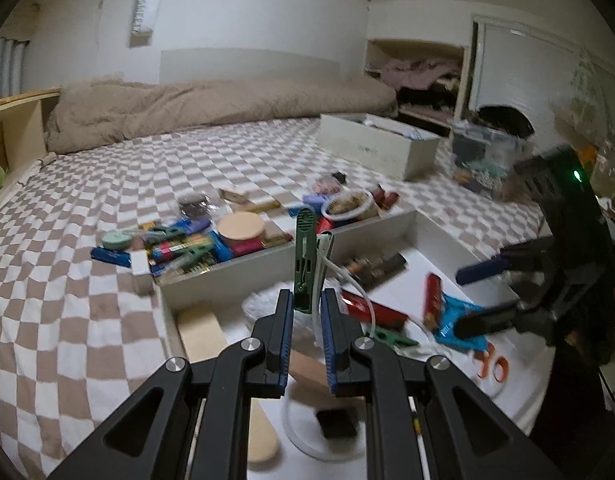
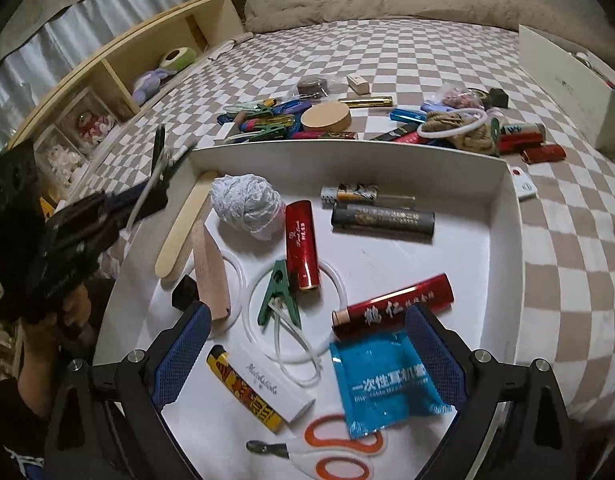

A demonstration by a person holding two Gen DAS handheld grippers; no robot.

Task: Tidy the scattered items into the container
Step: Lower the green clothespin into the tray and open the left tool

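The left gripper [image 1: 307,308] is pinched tight on the lower end of a green plastic clothes peg [image 1: 306,256], which stands upright between its blue-padded fingers [image 1: 285,332]; a white cord loop [image 1: 349,280] is caught in the peg and trails down to the right. It hangs over the near left part of the shallow white rectangular tray [image 1: 267,256] that serves as the container. The right gripper [image 2: 309,354] has its jaws spread wide with nothing between them, poised above the near edge of the same tray [image 2: 503,208].

Below the right gripper lie a blue foil sachet [image 2: 381,388], orange-handled scissors [image 2: 335,452], a white rectangular lighter [image 2: 273,384] and a yellow patterned lighter [image 2: 243,388] touching it. Farther in sit 2 red cylindrical tubes [image 2: 303,246], one upright in the view and one slanting at right, a second green peg [image 2: 279,294] on thin white rings, a dark grey tube [image 2: 383,218], a ball of white netting [image 2: 245,206], a pale wooden stick [image 2: 183,228] and a pinkish wooden block [image 2: 211,276].

Beyond the tray's far wall, scattered on the brown-and-white checked bedsheet [image 2: 387,52], are a round tan wooden lid [image 2: 326,117], blue and gold pens, more green pegs, a coil of rope with a white ring [image 2: 455,124] and red lighters [image 2: 545,153]. A white box [image 1: 379,148] stands farther right.
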